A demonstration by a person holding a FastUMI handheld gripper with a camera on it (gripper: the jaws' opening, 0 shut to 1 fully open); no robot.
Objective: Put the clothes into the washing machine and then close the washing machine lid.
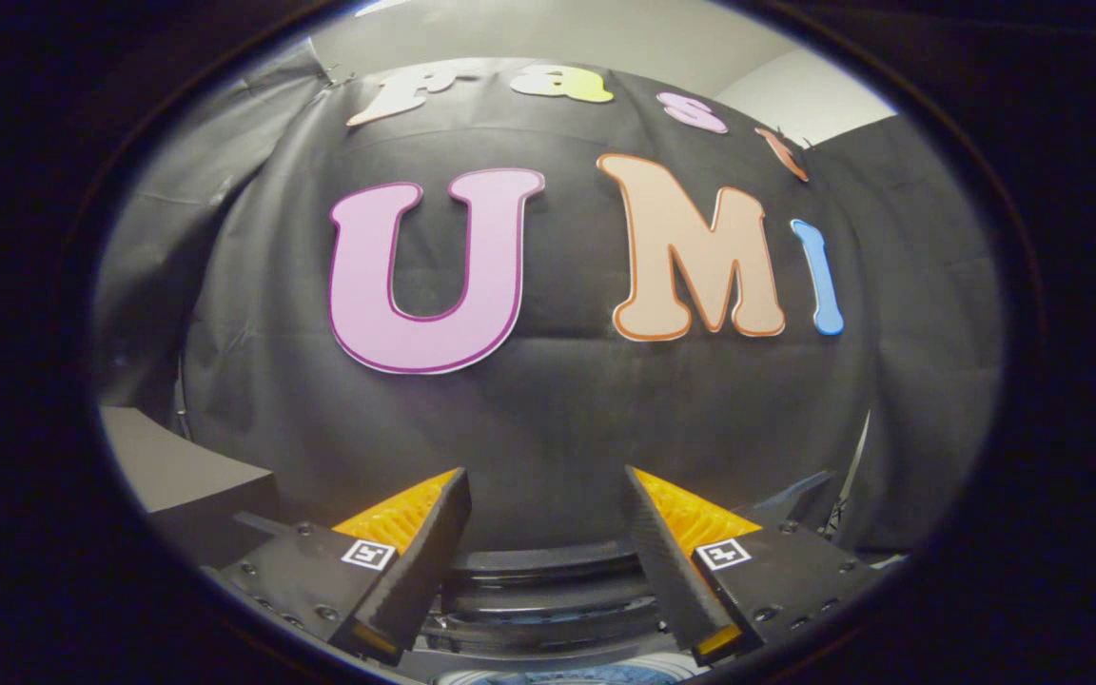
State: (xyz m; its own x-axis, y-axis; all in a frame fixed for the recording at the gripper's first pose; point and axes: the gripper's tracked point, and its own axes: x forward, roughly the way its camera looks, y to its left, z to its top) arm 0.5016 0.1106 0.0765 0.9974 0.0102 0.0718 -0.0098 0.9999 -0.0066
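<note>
My gripper (545,480) is held up facing the booth's black cloth wall, its two fingers wide apart with nothing between them. Low between the fingers I see the dark curved rim of the washing machine (548,571), with a sliver of its drum opening below the rim. A small patch of blue, possibly cloth inside the drum (586,675), sits below that rim; too little shows to tell what it is. The machine's lid is hidden from me.
A grey flat surface (167,466) stands to the left of the left finger. Thin dark rods or cables (838,509) rise to the right of the right finger, against the cloth wall.
</note>
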